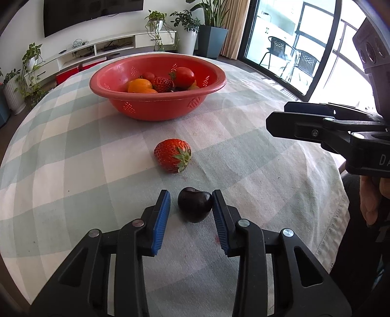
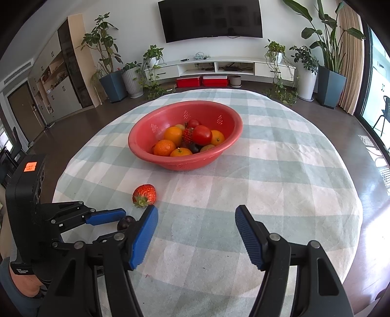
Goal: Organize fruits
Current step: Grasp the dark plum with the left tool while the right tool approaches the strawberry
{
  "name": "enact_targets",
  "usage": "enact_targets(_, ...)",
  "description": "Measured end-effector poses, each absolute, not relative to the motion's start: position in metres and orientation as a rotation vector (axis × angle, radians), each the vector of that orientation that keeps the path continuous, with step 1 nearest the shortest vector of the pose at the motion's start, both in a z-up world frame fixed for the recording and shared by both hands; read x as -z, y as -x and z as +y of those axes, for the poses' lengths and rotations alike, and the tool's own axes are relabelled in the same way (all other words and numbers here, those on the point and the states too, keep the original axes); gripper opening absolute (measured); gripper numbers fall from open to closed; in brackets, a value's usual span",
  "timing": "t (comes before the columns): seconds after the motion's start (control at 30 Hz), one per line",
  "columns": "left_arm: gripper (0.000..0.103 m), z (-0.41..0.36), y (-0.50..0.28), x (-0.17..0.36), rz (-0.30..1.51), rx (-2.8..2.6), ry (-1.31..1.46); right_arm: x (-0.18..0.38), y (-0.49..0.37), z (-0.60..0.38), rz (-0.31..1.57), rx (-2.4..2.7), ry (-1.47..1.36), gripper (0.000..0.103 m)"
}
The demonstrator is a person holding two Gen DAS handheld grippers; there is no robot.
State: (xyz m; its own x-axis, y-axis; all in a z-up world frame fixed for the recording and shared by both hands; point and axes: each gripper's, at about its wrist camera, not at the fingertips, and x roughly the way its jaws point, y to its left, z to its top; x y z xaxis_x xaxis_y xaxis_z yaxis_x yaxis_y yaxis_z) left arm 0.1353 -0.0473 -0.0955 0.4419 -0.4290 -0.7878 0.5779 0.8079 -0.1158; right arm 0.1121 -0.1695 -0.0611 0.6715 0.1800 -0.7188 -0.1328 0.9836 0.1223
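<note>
From the left wrist, the left hand-held gripper (image 1: 191, 203) is sitting narrowed around a dark cherry (image 1: 194, 204) on the table (image 1: 73, 156); its right pad is touching the fruit, its left pad standing just clear. A strawberry (image 1: 172, 155) is lying beyond, before the red bowl (image 1: 156, 107).

From the right wrist, the right hand-held gripper (image 2: 196, 225) is hanging wide and empty over the checked cloth, the strawberry (image 2: 144, 193) just beside its left finger.

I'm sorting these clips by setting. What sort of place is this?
Most likely a home living room: a wall-mounted television hangs above a low white media console, with potted houseplants on both sides. The work happens on a table under a checked tablecloth bearing a red fruit bowl.
</note>
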Motion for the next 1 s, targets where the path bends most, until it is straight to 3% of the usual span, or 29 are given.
enact_targets(0.67,0.027,-0.050,-0.133,0.096,0.914,0.646,-0.176,0.065,-0.116,-0.156,0.828,-0.191,-0.045,0.069)
enact_targets(1.0,0.027,-0.004,-0.143,0.079,0.866,0.596,-0.008,0.075,-0.142,-0.125,0.865,-0.235,0.016,0.069)
